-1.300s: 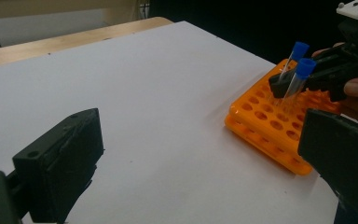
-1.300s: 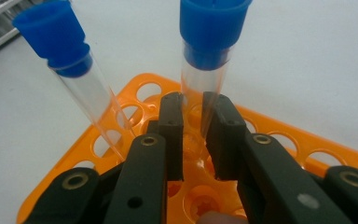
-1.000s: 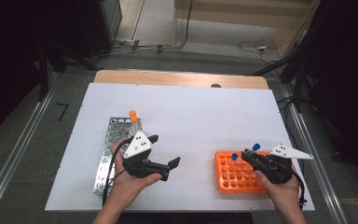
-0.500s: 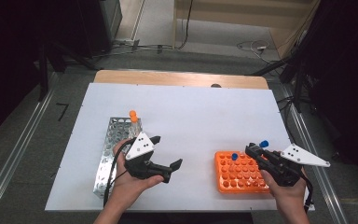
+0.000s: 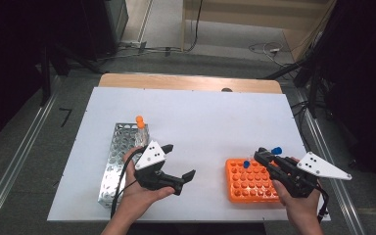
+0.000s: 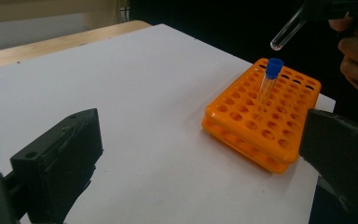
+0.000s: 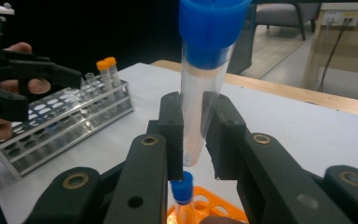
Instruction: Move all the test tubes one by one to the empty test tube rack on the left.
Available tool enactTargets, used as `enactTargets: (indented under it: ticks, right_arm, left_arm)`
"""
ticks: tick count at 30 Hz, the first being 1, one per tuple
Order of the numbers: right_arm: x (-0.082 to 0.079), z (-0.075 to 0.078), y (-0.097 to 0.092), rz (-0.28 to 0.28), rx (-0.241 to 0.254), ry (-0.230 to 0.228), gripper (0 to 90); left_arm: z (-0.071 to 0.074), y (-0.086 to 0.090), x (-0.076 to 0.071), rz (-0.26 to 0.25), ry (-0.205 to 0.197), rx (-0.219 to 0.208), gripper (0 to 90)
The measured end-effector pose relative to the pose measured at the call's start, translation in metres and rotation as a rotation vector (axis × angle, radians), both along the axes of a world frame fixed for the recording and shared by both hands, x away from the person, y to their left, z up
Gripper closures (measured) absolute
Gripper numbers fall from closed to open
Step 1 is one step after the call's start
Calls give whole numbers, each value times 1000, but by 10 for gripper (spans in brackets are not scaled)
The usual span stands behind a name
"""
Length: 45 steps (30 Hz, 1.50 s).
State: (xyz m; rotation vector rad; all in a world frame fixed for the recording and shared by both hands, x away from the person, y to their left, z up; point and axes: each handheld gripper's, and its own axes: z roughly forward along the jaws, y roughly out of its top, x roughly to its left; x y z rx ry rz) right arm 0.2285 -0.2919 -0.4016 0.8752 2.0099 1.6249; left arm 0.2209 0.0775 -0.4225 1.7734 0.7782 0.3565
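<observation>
My right gripper [image 5: 263, 155] is shut on a clear tube with a blue cap [image 5: 276, 151], held tilted in the air above the orange rack [image 5: 252, 188]. In the right gripper view the jaws [image 7: 198, 135] pinch the blue-capped tube [image 7: 204, 79] low on its body. A second blue-capped tube [image 5: 246, 164] stands in the orange rack [image 6: 265, 112], below the held tube's round end [image 6: 285, 33]. My left gripper [image 5: 180, 160] hovers open and holds nothing, between the metal rack [image 5: 119, 155] and the orange one. Its jaws [image 6: 203, 128] stand wide apart.
The metal rack [image 7: 60, 121] lies at the left of the white tabletop [image 5: 200, 122] and holds orange-capped tubes [image 5: 139, 122] at its far end. A wooden edge [image 5: 191, 82] runs along the back. Bare white surface lies between the two racks.
My right gripper has lifted the blue-capped tube slightly up and to the right, away from the tube standing in the rack. The left hand has stayed put.
</observation>
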Motion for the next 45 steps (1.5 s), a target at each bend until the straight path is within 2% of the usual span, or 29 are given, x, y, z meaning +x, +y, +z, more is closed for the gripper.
enactTargets:
  ticks: [7,16,20,26,32,36,39,45]
  right_arm:
    - [-3,-3,12,67,-13,7,747]
    - [-8,-16,34,134,-74,38,747]
    - [-9,-23,44,164,-95,58,747]
    - [-11,-31,57,207,-137,94,747]
    - [-14,-38,70,253,-172,118,747]
    - [-16,-41,77,280,-191,128,747]
    - [-18,-42,81,303,-201,138,746]
    - [-18,-44,87,342,-212,160,747]
  left_arm:
    - [1,-5,-2,-20,1,-3,0]
    - [3,-16,-7,-68,-5,6,0]
    - [5,-21,-8,-91,-6,-8,11]
    - [7,-31,-12,-170,-12,-30,121]
    - [7,-42,-15,-222,-17,-56,253]
    - [5,-49,-17,-241,-23,-52,340]
    - [4,-54,-19,-258,-34,-43,452]
    - [1,-62,-20,-277,-34,-27,575]
